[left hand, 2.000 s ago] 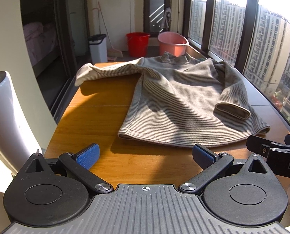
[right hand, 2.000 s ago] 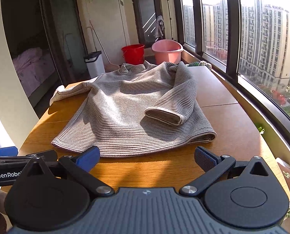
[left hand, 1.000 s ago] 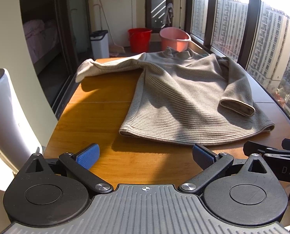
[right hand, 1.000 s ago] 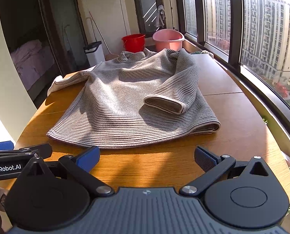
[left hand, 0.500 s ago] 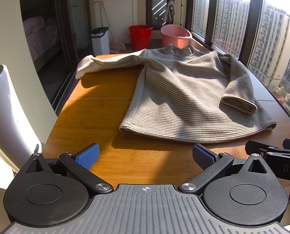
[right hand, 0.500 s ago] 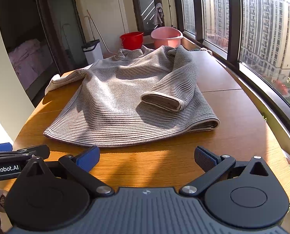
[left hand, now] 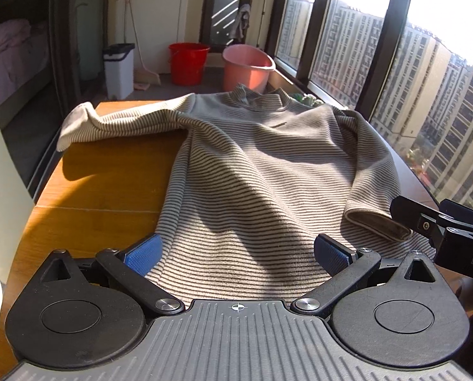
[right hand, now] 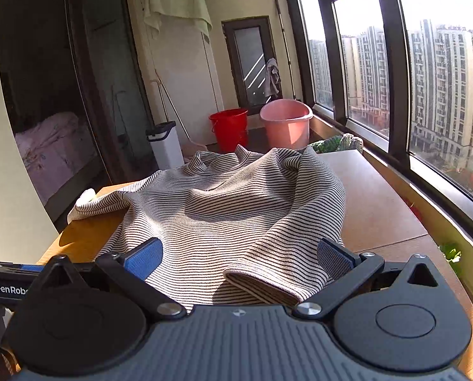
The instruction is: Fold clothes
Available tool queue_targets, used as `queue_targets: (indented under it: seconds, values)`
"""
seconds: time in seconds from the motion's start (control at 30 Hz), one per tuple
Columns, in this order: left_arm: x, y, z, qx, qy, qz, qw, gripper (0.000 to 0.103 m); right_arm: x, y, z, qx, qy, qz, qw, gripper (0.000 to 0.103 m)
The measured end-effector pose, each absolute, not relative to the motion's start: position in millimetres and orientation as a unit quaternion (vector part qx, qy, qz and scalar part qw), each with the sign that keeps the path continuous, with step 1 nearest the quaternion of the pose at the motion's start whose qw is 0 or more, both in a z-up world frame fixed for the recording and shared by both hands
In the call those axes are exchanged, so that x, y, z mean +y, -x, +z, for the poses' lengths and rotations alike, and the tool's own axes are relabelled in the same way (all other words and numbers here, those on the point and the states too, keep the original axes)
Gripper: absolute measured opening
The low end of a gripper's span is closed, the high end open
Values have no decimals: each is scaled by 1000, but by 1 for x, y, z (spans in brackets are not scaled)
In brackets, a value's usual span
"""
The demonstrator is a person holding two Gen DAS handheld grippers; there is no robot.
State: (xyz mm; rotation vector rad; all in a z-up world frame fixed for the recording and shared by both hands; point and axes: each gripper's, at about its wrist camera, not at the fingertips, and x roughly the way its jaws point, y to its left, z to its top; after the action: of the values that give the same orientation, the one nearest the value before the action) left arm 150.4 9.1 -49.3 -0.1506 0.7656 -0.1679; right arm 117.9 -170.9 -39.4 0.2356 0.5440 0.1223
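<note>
We have the striped sweater (left hand: 252, 171) lying on the wooden table (left hand: 103, 190), hem toward us and collar at the far end. Of its 2 sleeves, the right sleeve (right hand: 300, 241) is doubled in over the body with its cuff (right hand: 261, 285) resting near the hem, while the left sleeve (left hand: 122, 123) reaches out flat toward the far left edge of the table. So we judge the fold partly made: 1 sleeve lies in, 1 lies out, and the body is at full length. Our left gripper (left hand: 236, 254) hangs low over the hem with its blue pads spread wide and nothing between them; our right gripper (right hand: 239, 260) is likewise spread wide, the cuff lying loose between its fingers. What remains, as far as we can see, is the left sleeve and the body folds.
</note>
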Motion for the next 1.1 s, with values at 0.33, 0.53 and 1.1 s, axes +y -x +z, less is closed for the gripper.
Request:
queue_targets:
  seconds: [0.33,0.53,1.1]
  values:
    - [10,-209,-80,380,74,-117,914,103,-197,-216,-84,347,-253,96,898,103]
    - [0,-214,-96,366,22,-130,921,103,-176,-202,-84,357,-184,101,910,103]
    - [118,-109,-61,414,169,5,895,103,-184,-158,-84,336,-82,204,916,103]
